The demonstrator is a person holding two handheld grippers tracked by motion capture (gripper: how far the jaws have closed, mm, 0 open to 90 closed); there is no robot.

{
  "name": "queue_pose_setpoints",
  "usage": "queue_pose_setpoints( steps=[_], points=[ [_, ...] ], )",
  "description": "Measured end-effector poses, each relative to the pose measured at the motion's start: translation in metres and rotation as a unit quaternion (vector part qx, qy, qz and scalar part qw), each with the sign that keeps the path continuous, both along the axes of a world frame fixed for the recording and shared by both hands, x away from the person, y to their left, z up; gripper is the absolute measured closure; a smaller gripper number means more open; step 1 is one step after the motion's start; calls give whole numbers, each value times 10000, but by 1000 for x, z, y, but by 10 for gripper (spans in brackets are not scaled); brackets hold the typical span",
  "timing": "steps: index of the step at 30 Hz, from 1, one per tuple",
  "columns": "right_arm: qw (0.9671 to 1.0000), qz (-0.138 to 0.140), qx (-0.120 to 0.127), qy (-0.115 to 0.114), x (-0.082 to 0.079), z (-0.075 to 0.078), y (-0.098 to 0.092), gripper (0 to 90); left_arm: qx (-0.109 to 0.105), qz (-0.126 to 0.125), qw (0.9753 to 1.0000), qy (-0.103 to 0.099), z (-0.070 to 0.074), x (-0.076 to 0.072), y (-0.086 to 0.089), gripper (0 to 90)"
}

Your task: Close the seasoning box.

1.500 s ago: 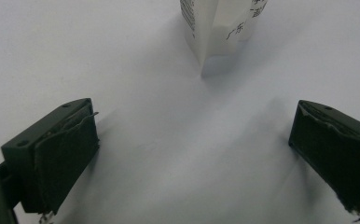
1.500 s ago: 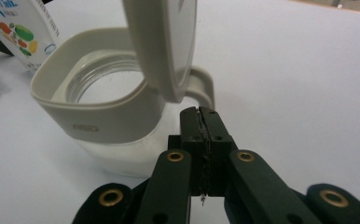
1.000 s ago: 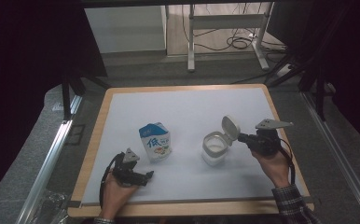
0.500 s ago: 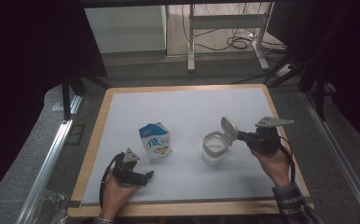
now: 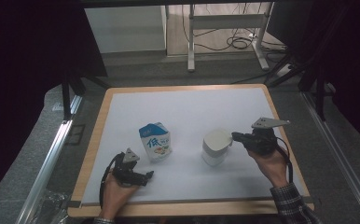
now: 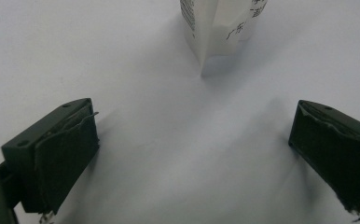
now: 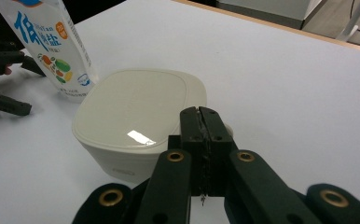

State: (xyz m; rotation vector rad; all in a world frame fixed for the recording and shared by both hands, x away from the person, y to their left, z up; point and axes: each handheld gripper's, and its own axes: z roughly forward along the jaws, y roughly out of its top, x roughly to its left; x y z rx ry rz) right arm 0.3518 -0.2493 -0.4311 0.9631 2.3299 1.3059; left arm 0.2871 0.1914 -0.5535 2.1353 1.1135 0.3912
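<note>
- Right gripper (image 5: 236,136): jaws pressed flat together, nothing visible between them. In the right gripper view the jaw tips (image 7: 200,122) sit at the near edge of the container's lid; whether they touch it, I cannot tell.
- White container (image 5: 215,147): stands on the tabletop (image 5: 192,107) right of centre. Lid (image 7: 138,109) is down and lies flat over the body; cream colour, rounded-square outline.
- Right hand (image 5: 269,161) holds the gripper from the near-right side; plaid sleeve cuff at the wrist.
- Left gripper (image 5: 146,176): jaws spread wide, holding nothing. In the left gripper view both black pads (image 6: 66,154) sit low over bare white surface with a broad gap between.
- Salt bag (image 5: 155,141): white and blue pouch with printed characters, standing upright left of the container and apart from it. Its lower corner (image 6: 215,42) lies ahead of the left gripper, not touched by either pad.
- Left hand (image 5: 117,191) rests near the front edge of the tabletop, just in front of the bag.
- Tabletop: white sheet with a wooden border.
</note>
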Motion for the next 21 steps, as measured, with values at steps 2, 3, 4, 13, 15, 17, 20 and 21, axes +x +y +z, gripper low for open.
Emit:
queue_pose_setpoints(
  steps=[2, 3, 4, 13, 15, 17, 20, 21],
  points=[
    [10000, 1, -4, -15, -1, 0, -1, 891, 1, -7, 10000, 2, 0, 0, 0, 11],
    [10000, -9, -11, -30, -2, 0, -1, 891, 4, -6, 10000, 4, 0, 0, 0, 11],
    [10000, -8, -14, -35, -4, 0, -2, 891, 23, -28, 10000, 0, 0, 0, 0, 11],
    [10000, 60, -72, -9, -16, -13, 0, 887, -8, -1, 10000, -5, 0, 0, 0, 11],
    [9999, 71, -78, -10, -18, -15, 0, 884, 4, -10, 10000, 6, 0, 0, 0, 11],
    [10000, 78, -50, 1, -21, -17, 0, 884, 2, -2, 10000, 6, 0, 0, 0, 11],
    [9999, 94, -38, 29, -24, -21, 0, 884, 2, -2, 10000, 6, 0, 0, 0, 11],
    [9999, 100, -31, 40, -25, -22, 0, 884, 3, -4, 10000, 6, 0, 0, 0, 11]
  ],
)
